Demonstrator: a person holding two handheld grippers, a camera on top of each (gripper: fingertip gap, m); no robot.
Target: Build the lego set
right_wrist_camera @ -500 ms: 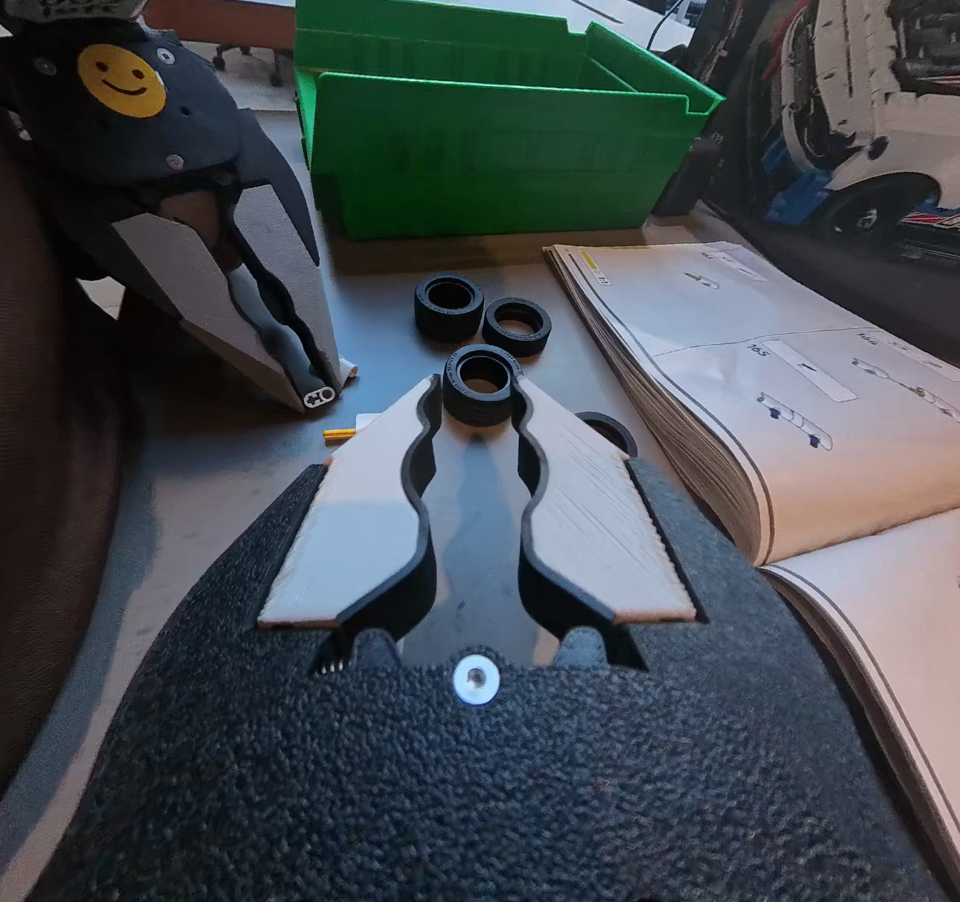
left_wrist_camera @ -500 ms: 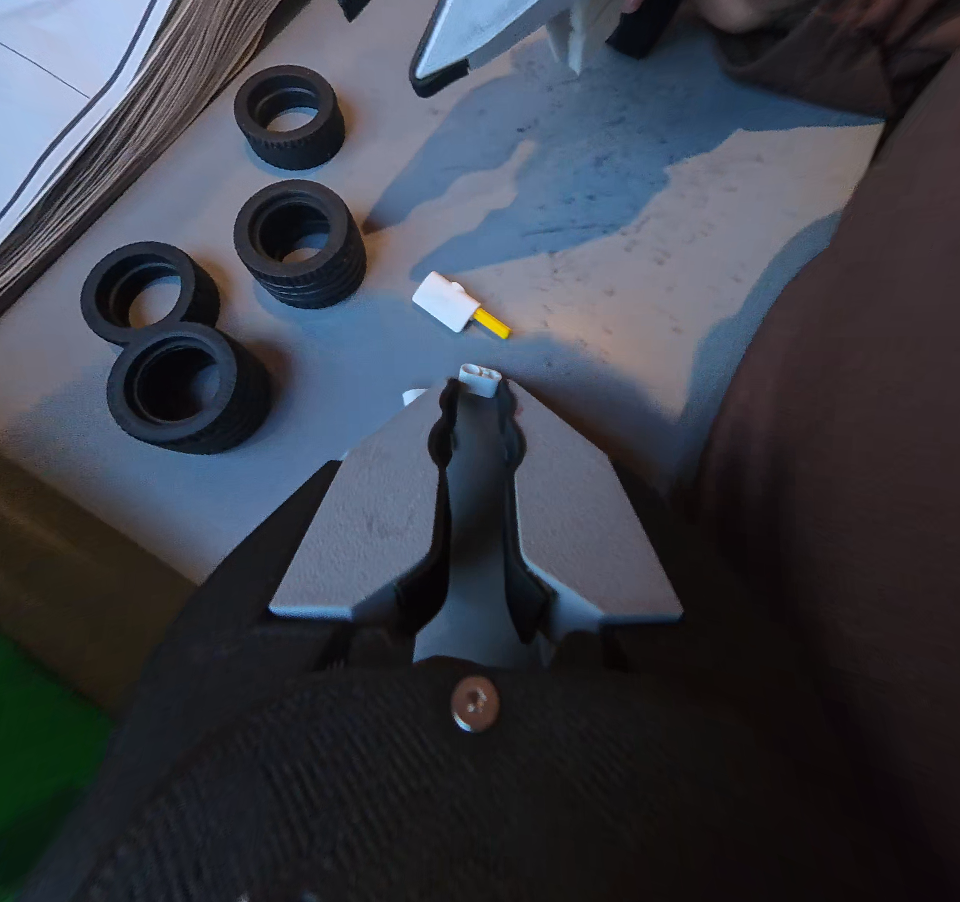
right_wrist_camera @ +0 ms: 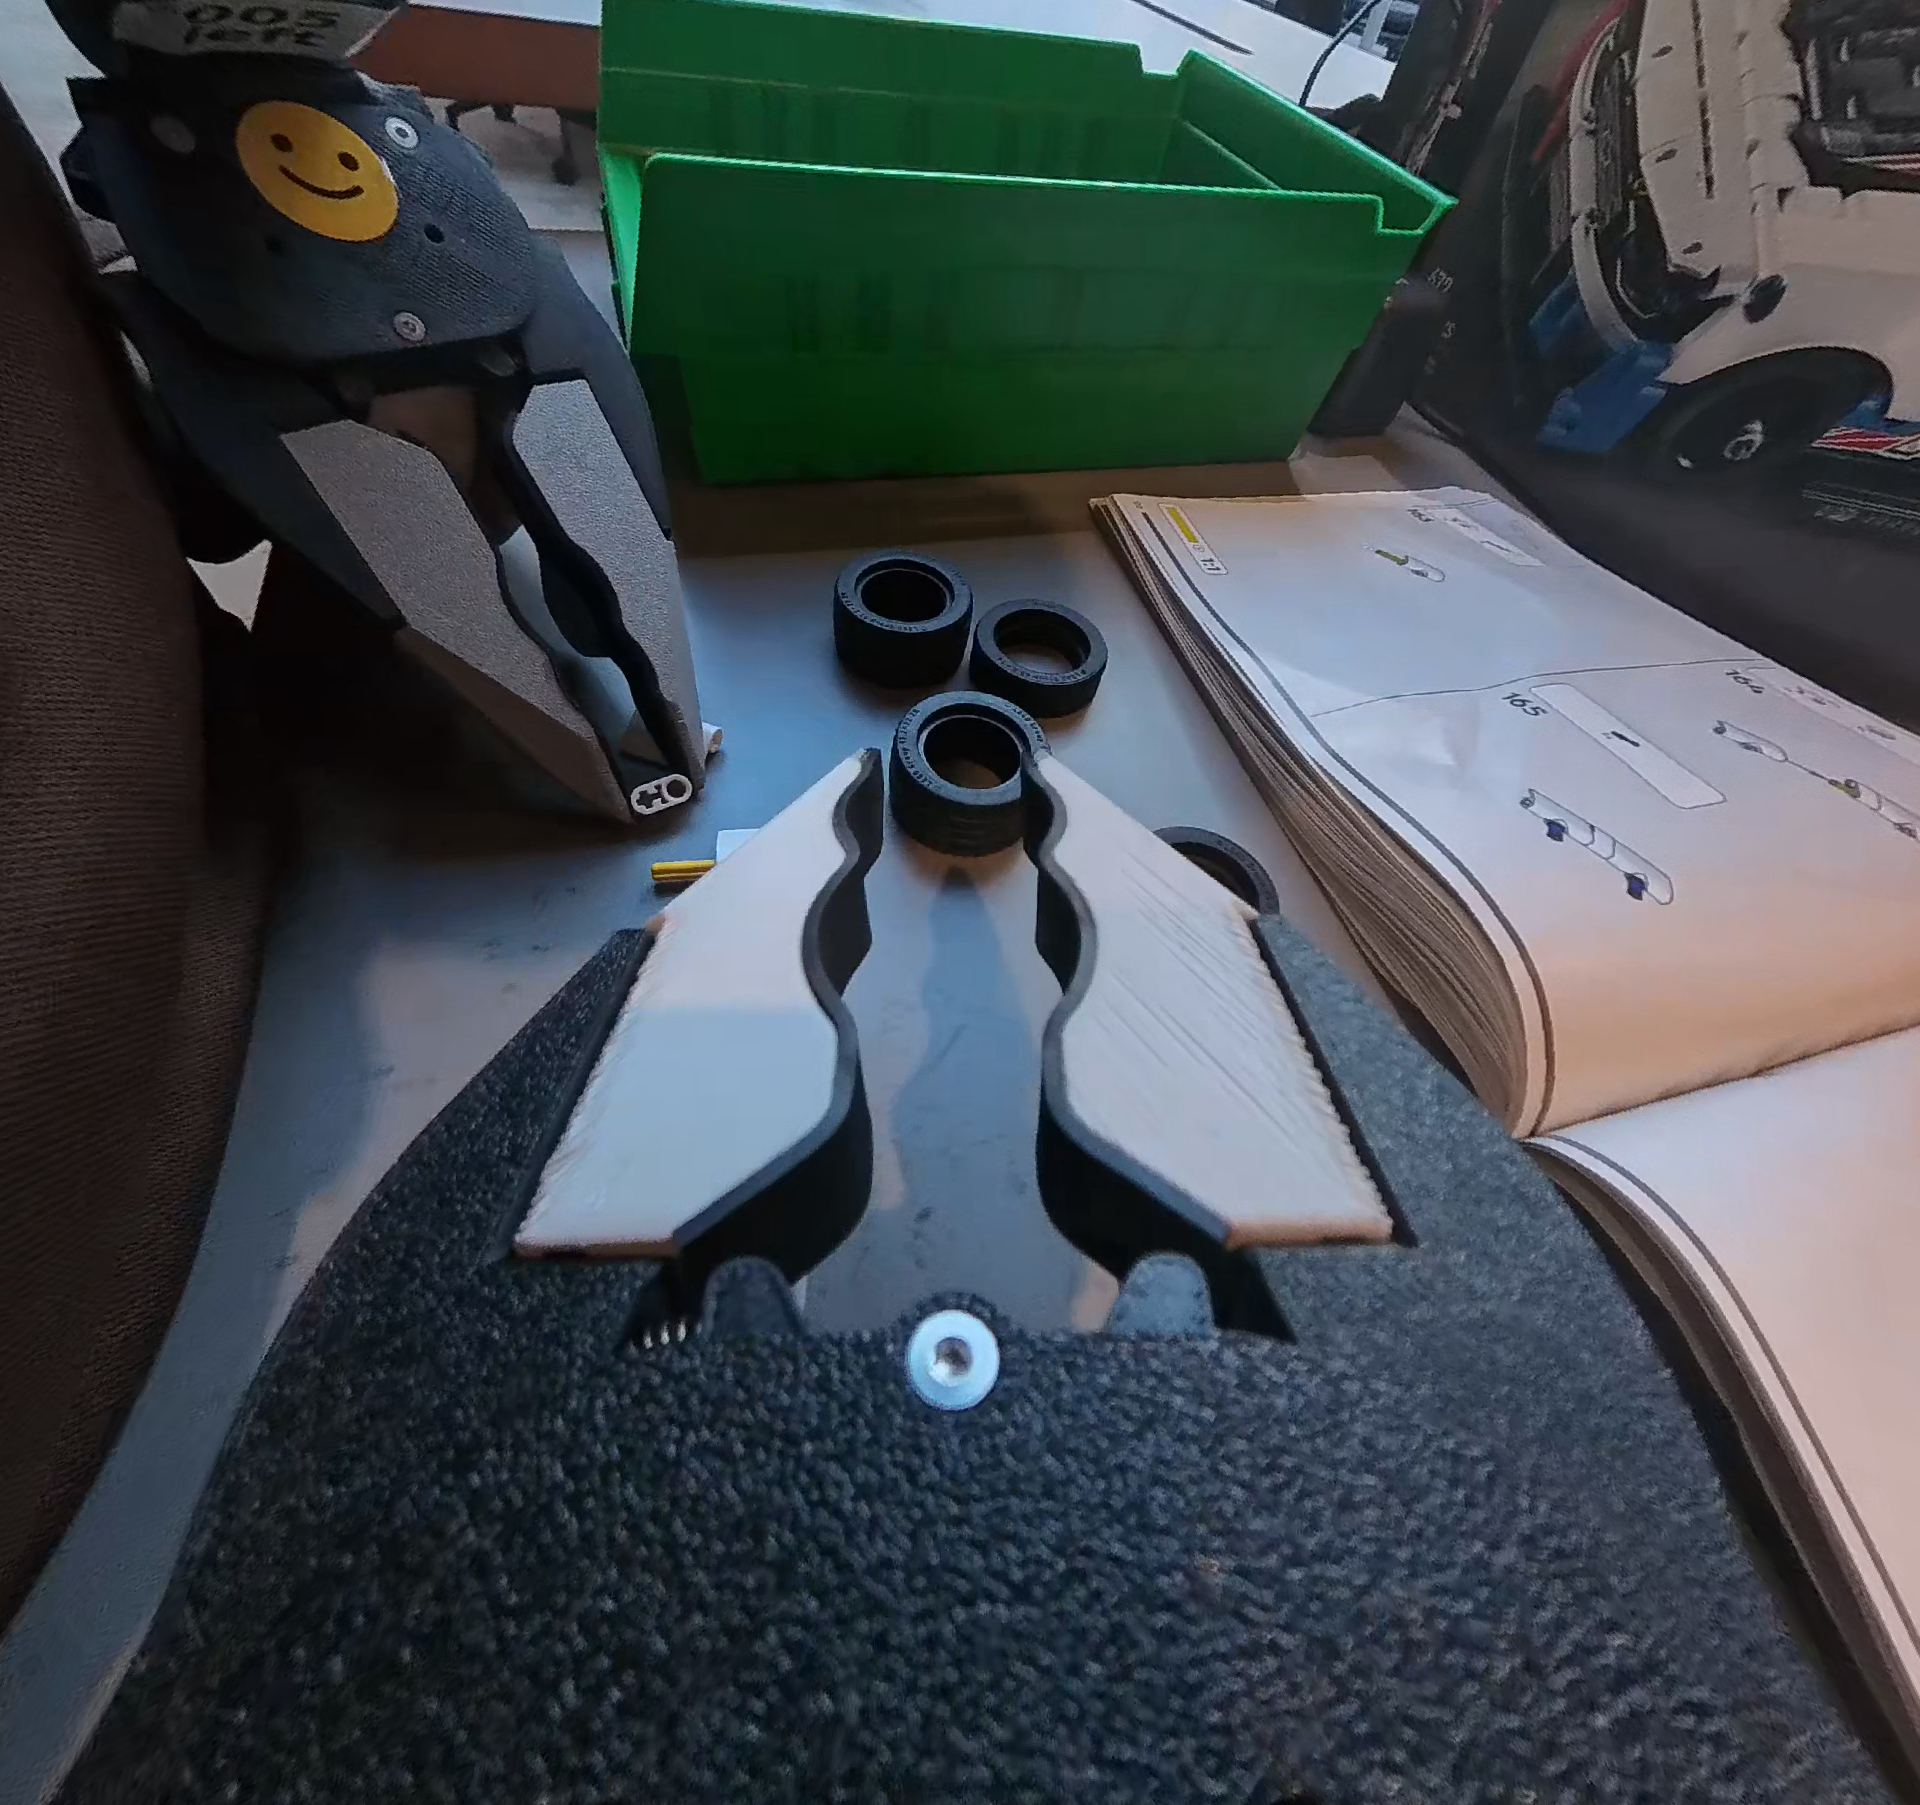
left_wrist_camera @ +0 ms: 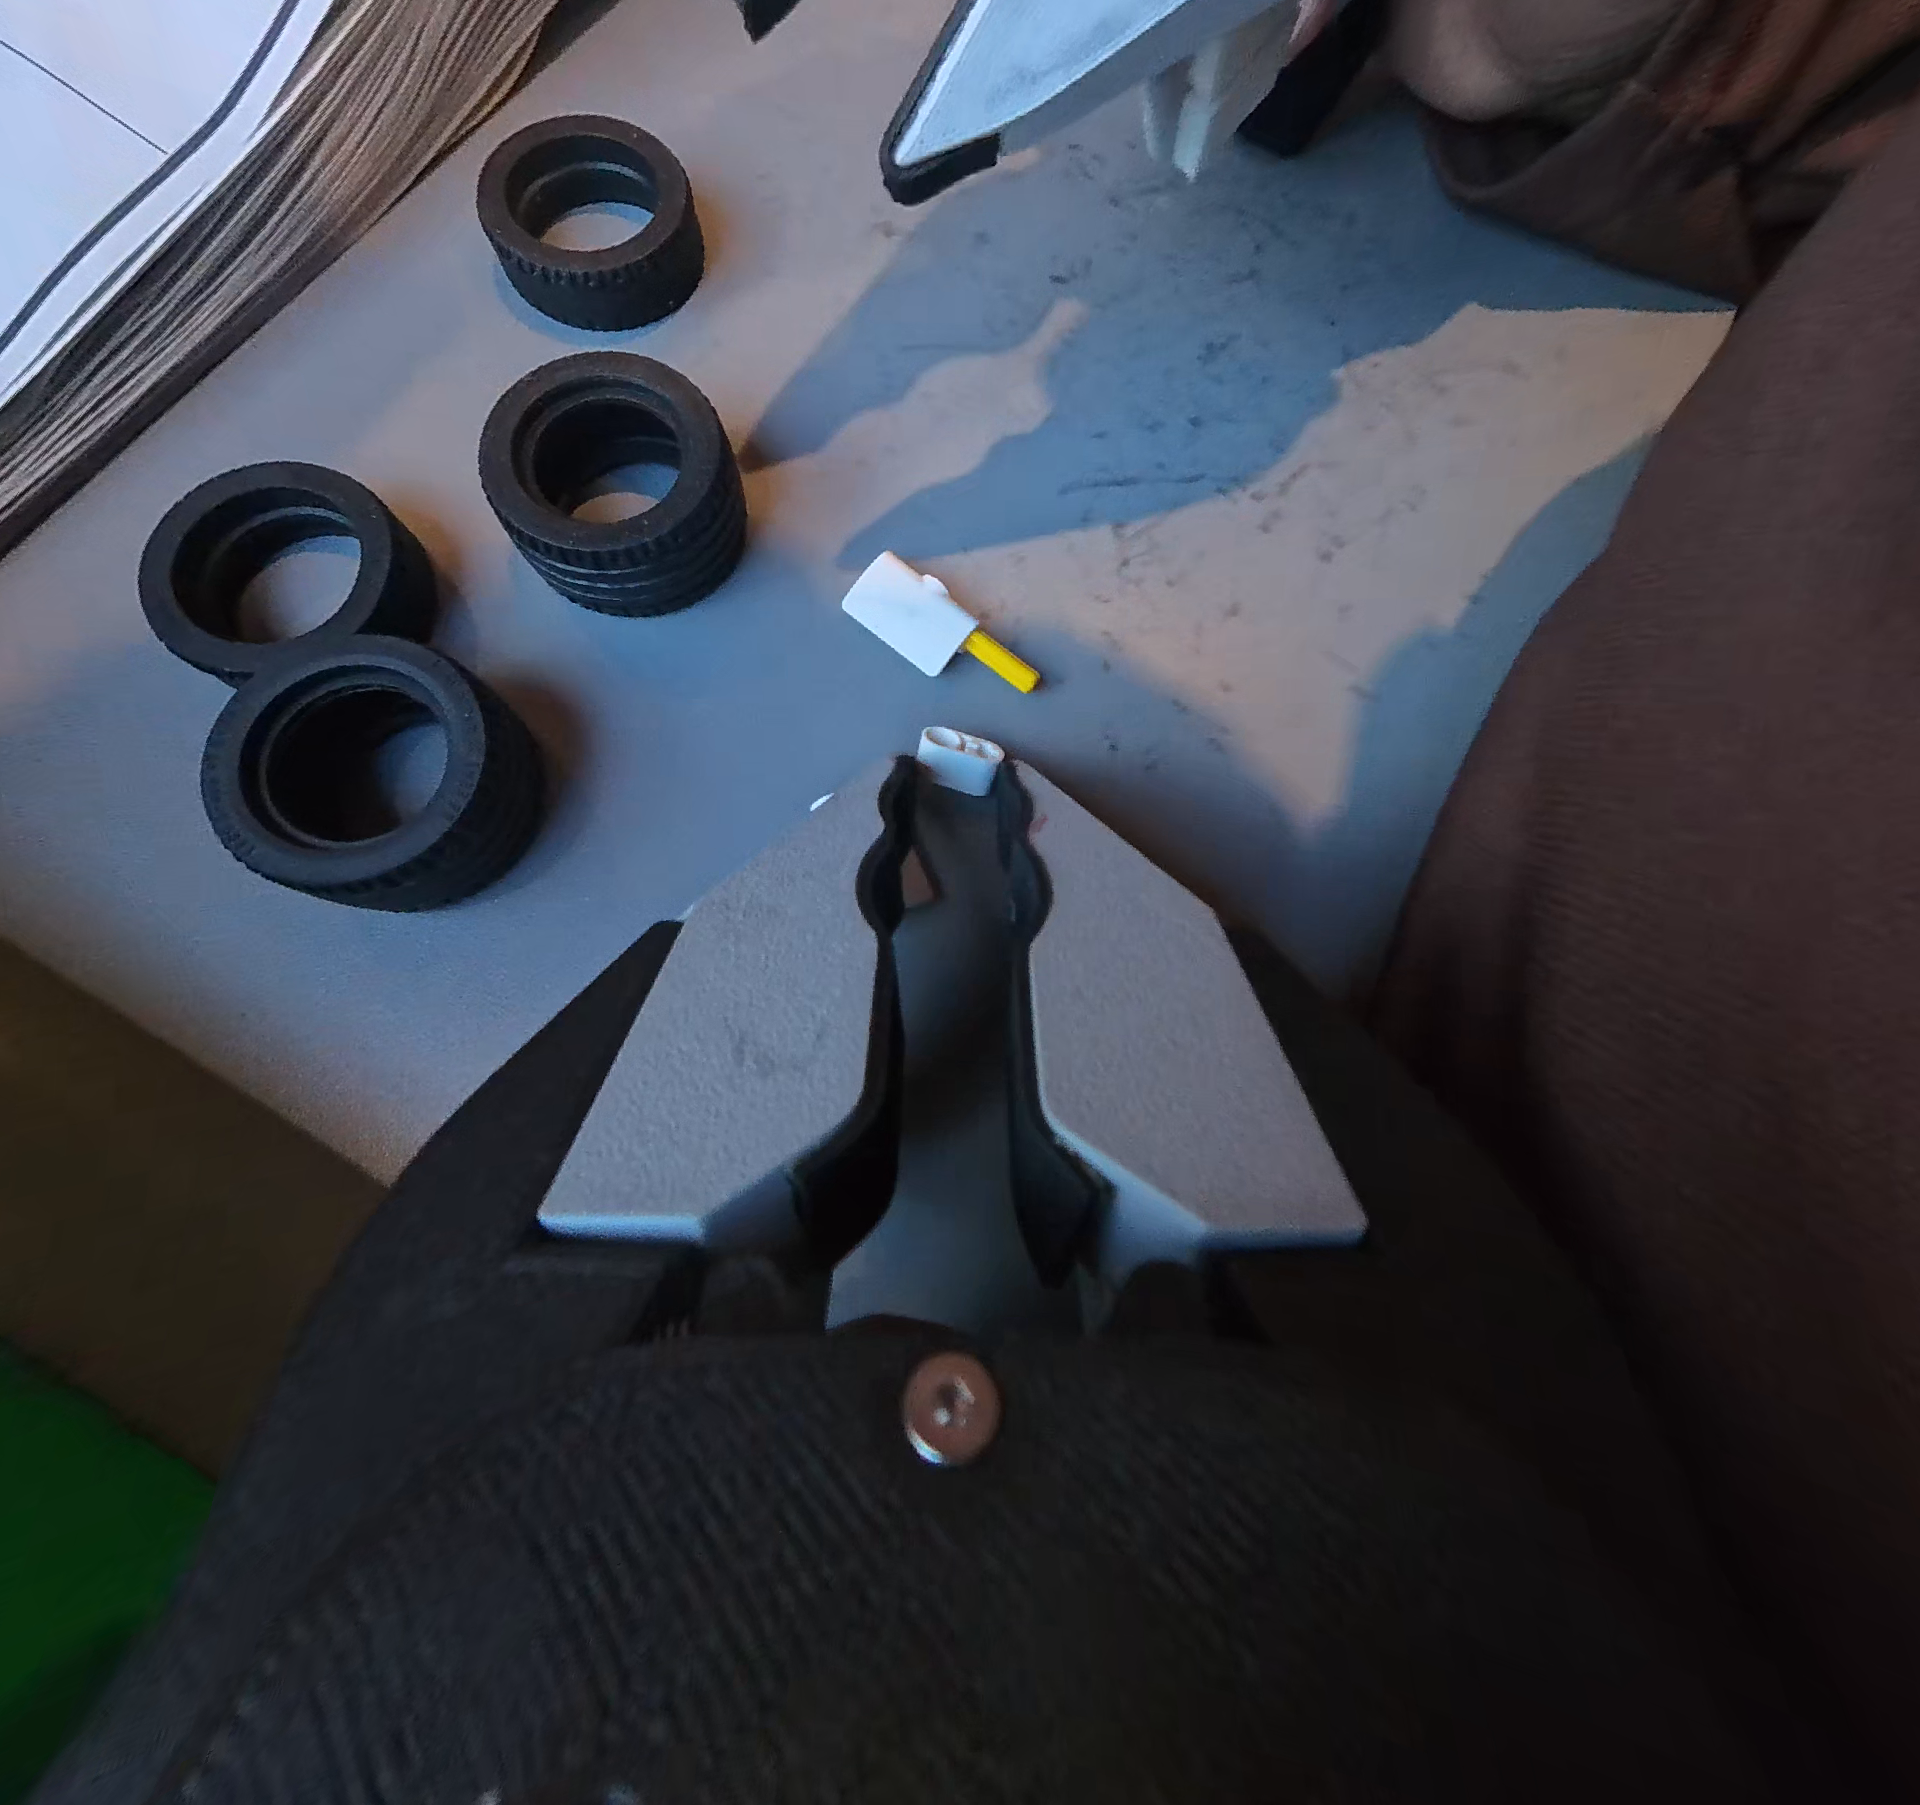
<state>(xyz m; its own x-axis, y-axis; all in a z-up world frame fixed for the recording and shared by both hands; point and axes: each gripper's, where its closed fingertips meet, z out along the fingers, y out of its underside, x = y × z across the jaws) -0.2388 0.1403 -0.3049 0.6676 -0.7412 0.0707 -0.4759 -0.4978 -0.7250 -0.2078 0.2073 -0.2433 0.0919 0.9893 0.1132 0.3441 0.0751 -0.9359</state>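
Left wrist view: the left gripper (left_wrist_camera: pixel 961 779) has its jaws pressed onto a small white connector piece (left_wrist_camera: pixel 960 759), held end-out at the tips, likely so its holes stay free for joining; just beyond it on the grey table (left_wrist_camera: pixel 1299 550) lies a white block with a yellow pin (left_wrist_camera: pixel 920 621), probably the mating part; four black tyres (left_wrist_camera: pixel 613 498) sit to the left, parked clear of the working spot; the instruction book (left_wrist_camera: pixel 208 93) lies far left; the right gripper (left_wrist_camera: pixel 883 93) hangs at the far edge, jaws spread.

Right wrist view: the right gripper (right_wrist_camera: pixel 951 779) is spread and empty, its tips flanking one tyre (right_wrist_camera: pixel 961 779); whether they touch it I cannot tell; the left gripper (right_wrist_camera: pixel 660 794) stands to the left, pinching the connector (right_wrist_camera: pixel 660 794); a green bin (right_wrist_camera: pixel 987 301) stands far behind.
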